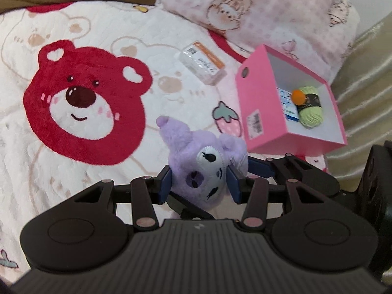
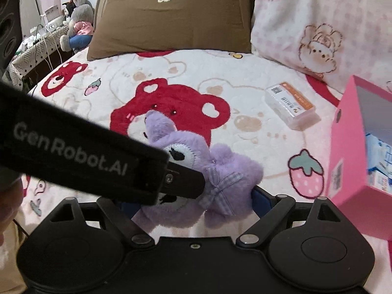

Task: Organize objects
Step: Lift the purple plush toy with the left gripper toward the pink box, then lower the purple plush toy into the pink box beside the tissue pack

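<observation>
Inside pink box: green yarn; orange ball; blue-white carton

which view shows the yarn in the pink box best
Left wrist view: the box opens toward it, so the green yarn shows whole beside an orange ball. In the right wrist view the frame edge cuts the box off; no yarn visible.

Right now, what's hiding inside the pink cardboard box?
Inside the pink cardboard box: a light green yarn ball, a small orange ball and a blue-and-white packet. Anything beneath them is covered.
</observation>
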`<control>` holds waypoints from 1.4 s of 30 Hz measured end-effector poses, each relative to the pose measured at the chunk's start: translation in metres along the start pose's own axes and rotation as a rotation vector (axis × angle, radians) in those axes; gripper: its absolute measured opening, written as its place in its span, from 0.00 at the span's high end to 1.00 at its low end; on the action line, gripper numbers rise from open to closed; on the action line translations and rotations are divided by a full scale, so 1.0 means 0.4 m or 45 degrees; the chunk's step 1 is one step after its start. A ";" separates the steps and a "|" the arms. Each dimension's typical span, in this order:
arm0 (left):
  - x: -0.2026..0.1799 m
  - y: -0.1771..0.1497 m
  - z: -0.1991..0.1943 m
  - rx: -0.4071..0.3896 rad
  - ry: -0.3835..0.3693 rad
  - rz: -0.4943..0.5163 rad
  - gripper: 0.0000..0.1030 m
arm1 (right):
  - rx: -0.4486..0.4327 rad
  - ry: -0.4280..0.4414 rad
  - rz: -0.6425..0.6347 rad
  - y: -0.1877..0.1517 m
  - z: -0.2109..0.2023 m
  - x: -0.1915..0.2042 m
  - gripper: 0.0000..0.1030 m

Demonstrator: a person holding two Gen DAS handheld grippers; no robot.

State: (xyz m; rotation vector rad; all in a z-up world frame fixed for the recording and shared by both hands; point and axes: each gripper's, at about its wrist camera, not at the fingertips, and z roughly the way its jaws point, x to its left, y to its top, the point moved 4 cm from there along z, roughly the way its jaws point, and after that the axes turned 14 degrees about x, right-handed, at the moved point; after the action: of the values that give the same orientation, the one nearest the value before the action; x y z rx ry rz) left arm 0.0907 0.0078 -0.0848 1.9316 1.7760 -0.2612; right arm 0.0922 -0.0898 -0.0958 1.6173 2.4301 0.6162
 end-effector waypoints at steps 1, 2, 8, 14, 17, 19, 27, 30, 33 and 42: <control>-0.012 -0.008 -0.009 0.003 -0.004 0.009 0.56 | 0.007 0.004 0.007 -0.005 -0.016 -0.001 0.11; -0.022 -0.016 -0.016 0.010 -0.010 0.016 0.56 | 0.022 0.008 0.019 -0.009 -0.029 -0.002 0.11; -0.076 -0.050 -0.049 -0.006 -0.032 0.060 0.55 | 0.081 0.063 0.077 -0.036 -0.108 -0.019 0.11; -0.119 -0.069 -0.075 -0.019 -0.070 0.083 0.55 | 0.078 0.066 0.083 -0.057 -0.164 -0.036 0.11; -0.136 -0.071 -0.079 -0.026 -0.069 0.091 0.55 | 0.075 0.092 0.085 -0.062 -0.192 -0.045 0.11; -0.145 -0.075 -0.079 -0.012 -0.087 0.078 0.55 | 0.067 0.105 0.092 -0.062 -0.206 -0.057 0.11; -0.207 -0.088 -0.092 -0.030 -0.059 0.100 0.55 | 0.024 0.097 0.060 -0.078 -0.252 -0.080 0.12; -0.240 -0.088 -0.093 -0.032 -0.050 0.122 0.55 | 0.006 0.088 0.060 -0.085 -0.272 -0.096 0.12; -0.270 -0.084 -0.092 -0.040 -0.040 0.147 0.55 | -0.002 0.083 0.057 -0.092 -0.290 -0.115 0.12; -0.352 -0.056 -0.076 -0.035 -0.053 0.191 0.55 | -0.027 0.072 0.001 -0.100 -0.337 -0.181 0.12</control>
State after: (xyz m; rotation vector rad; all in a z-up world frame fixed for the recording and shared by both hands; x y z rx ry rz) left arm 0.0448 -0.1007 0.0012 2.0129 1.5908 -0.2214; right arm 0.0404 -0.2026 0.0023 1.6143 2.4535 0.6951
